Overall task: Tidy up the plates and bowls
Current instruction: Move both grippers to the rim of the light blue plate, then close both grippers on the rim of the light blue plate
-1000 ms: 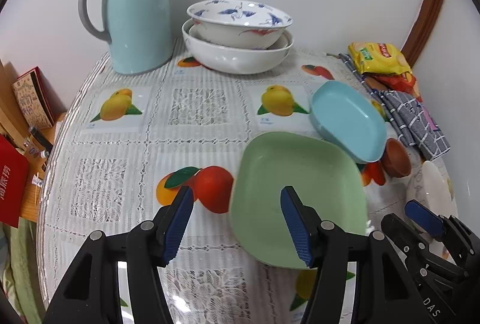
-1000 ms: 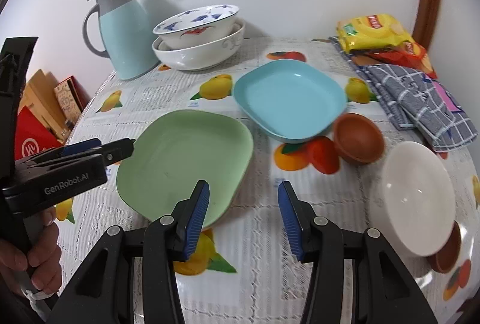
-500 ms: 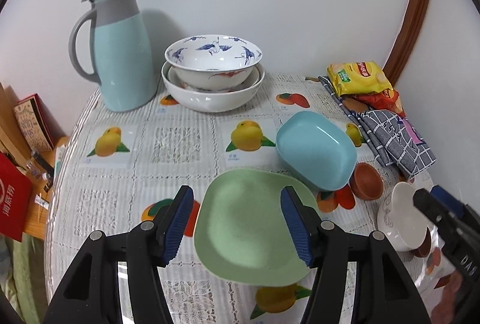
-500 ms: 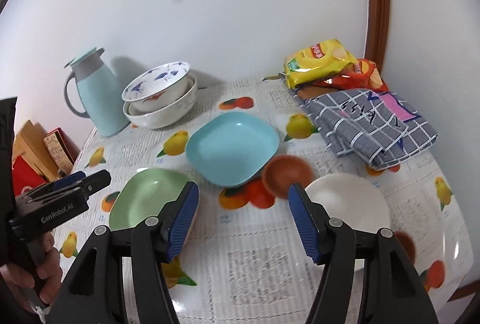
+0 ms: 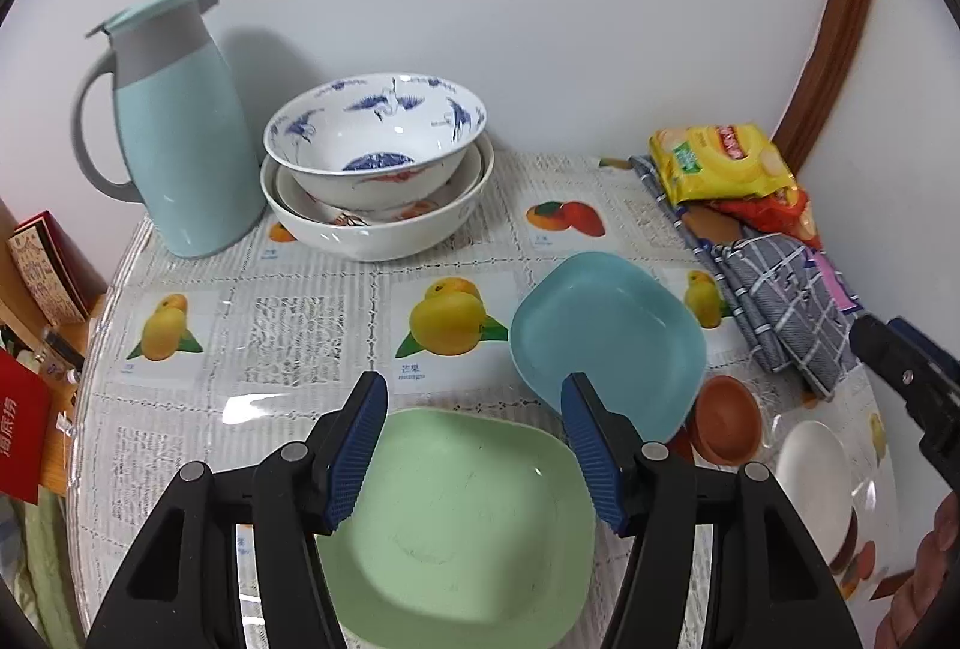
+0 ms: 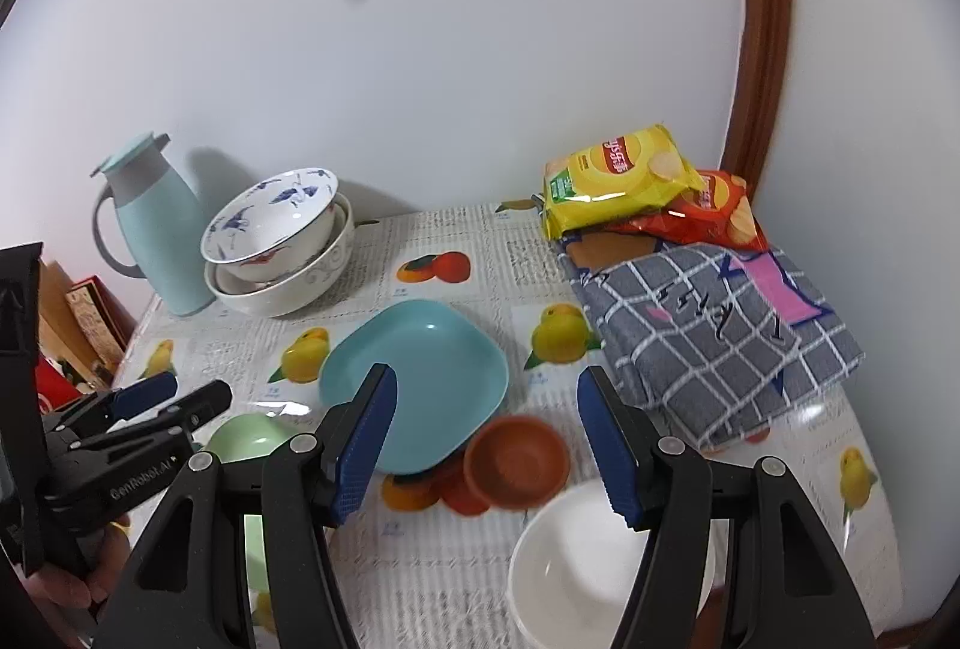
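A green plate point(image 5: 456, 523) lies at the table's front, right under my open, empty left gripper point(image 5: 474, 445). A blue plate point(image 5: 606, 337) lies behind it to the right, also in the right wrist view point(image 6: 420, 379). A small brown bowl point(image 6: 517, 460) and a white bowl point(image 6: 576, 565) sit near my open, empty right gripper point(image 6: 486, 445), which hovers above them. A blue-patterned bowl point(image 5: 375, 138) is stacked inside a larger white bowl point(image 5: 378, 223) at the back.
A light blue jug point(image 5: 174, 126) stands at the back left. Snack bags point(image 6: 624, 181) and a checked grey cloth point(image 6: 714, 331) lie at the back right. The table point(image 5: 288, 325) has a fruit-print cover. Boxes point(image 5: 42, 265) stand off its left edge.
Both grippers have pulled back and risen, so more of the table shows. The right gripper has shifted right toward the brown and white bowls. Both stay open.
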A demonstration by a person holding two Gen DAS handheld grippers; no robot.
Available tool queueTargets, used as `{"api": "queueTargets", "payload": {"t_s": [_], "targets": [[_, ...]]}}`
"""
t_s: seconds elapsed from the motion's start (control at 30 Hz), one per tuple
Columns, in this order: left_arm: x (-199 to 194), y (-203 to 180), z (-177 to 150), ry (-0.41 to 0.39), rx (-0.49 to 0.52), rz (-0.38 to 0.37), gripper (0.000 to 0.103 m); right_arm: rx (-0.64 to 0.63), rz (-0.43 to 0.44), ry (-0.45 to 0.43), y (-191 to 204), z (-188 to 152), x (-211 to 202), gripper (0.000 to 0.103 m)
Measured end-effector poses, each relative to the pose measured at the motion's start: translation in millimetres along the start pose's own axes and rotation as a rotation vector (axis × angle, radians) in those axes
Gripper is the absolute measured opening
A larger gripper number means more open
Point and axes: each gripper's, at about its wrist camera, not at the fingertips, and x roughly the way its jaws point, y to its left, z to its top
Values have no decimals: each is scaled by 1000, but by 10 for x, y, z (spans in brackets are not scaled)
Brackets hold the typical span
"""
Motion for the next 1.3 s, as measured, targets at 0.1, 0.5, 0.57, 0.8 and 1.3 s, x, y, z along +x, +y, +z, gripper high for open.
{"api": "queueTargets", "payload": {"t_s": [0.1, 0.5, 0.57, 0.8, 1.3], "targets": [[120, -63, 49, 13, 17, 20, 58, -14, -6, 4, 0, 83, 169, 62], [719, -239, 230, 82, 29, 11, 58, 71, 42, 139, -83, 127, 985, 62], [820, -262, 232, 98, 29, 8, 58, 84, 33, 168, -80, 106, 1099, 62], [1100, -317, 222, 148, 46, -9, 58, 131, 18, 242, -85, 32, 1396, 62], [1382, -257, 122, 192, 38, -40, 51, 125, -31, 326, 63, -77, 1718, 47]]}}
